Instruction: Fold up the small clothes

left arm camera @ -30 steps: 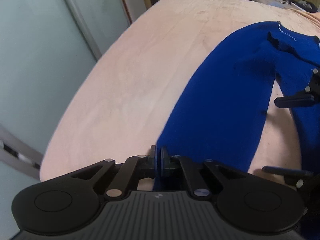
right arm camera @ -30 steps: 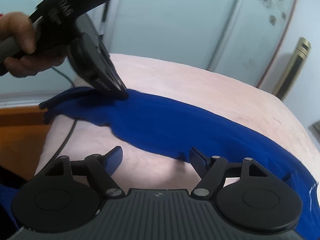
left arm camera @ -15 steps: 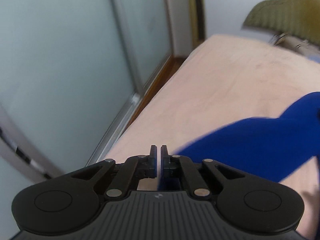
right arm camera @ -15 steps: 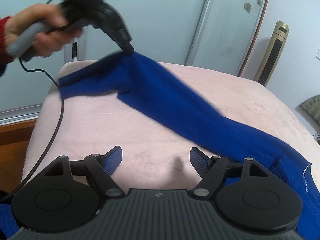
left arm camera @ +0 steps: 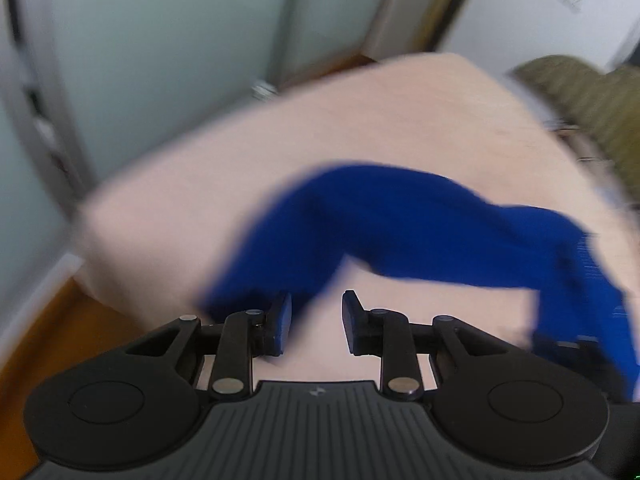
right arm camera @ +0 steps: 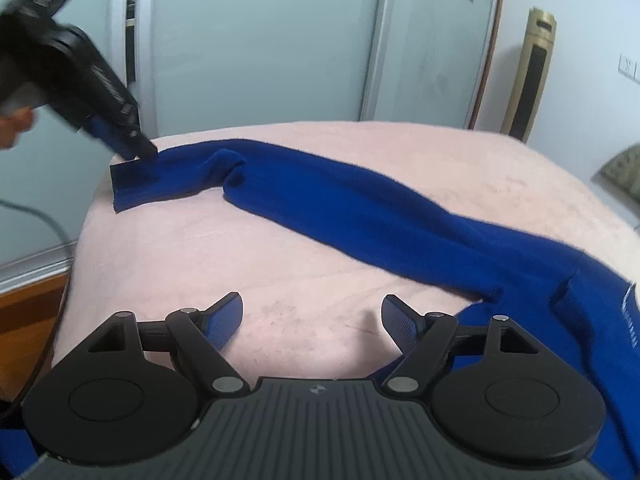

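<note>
A blue knit sweater (right arm camera: 380,216) lies on the pink bed cover (right arm camera: 200,264), one long sleeve stretched toward the far left corner. The sleeve cuff (right arm camera: 132,188) rests flat near the bed's edge. My left gripper (right arm camera: 138,148) hovers at that cuff with its jaws opening. In the blurred left wrist view the left gripper (left arm camera: 316,320) shows a clear gap with bed cover between the pads and the sleeve (left arm camera: 400,220) just beyond its left finger. My right gripper (right arm camera: 312,316) stands open over bare bed cover, with the sweater's body (right arm camera: 580,320) at its right finger.
Frosted sliding doors (right arm camera: 260,40) stand behind the bed. A tall gold appliance (right arm camera: 534,76) stands by the wall at right. An olive cushion (left arm camera: 580,96) lies at the bed's far end. Wooden floor (right arm camera: 28,304) and a cable (right arm camera: 48,224) are at the left edge.
The left gripper lifted the sleeve, carried it out toward the bed's corner and laid it down; its jaws have parted from the cuff. The right gripper stayed open in place.
</note>
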A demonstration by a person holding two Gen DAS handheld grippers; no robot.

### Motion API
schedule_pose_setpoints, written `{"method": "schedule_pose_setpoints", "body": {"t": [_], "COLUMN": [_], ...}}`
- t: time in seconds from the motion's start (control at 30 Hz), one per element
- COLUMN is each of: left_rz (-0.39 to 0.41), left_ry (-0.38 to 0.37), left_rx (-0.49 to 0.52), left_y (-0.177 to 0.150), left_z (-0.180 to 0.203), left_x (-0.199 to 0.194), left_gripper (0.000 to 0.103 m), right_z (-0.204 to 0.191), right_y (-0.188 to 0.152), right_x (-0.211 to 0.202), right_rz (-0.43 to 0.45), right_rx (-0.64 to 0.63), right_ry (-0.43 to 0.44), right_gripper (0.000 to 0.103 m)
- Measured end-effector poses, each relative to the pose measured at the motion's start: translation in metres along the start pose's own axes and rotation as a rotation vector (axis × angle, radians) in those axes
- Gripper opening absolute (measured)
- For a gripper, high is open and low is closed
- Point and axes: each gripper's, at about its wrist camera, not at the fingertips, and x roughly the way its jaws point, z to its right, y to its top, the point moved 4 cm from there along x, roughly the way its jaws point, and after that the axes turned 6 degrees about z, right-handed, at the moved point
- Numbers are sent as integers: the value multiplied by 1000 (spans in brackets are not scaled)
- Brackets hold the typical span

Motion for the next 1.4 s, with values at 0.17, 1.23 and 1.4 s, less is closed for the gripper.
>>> {"method": "schedule_pose_setpoints", "body": {"t": [0.17, 1.23, 1.4], "left_rz": [19, 553, 504], "left_ry": [-77, 160, -106], "left_rx": [-381, -56, 306], "left_y": [-19, 100, 68], "left_z": [-14, 69, 183], "left_x": [36, 12, 25], "left_gripper": [70, 4, 4], "right_z": [0, 91, 147], "right_y": [0, -31, -57], "right_x": [-9, -59, -87], "right_rz": [23, 65, 102], "right_rx": [-8, 333, 621], "right_ry": [-10, -231, -332], "right_gripper": [81, 83, 83]}}
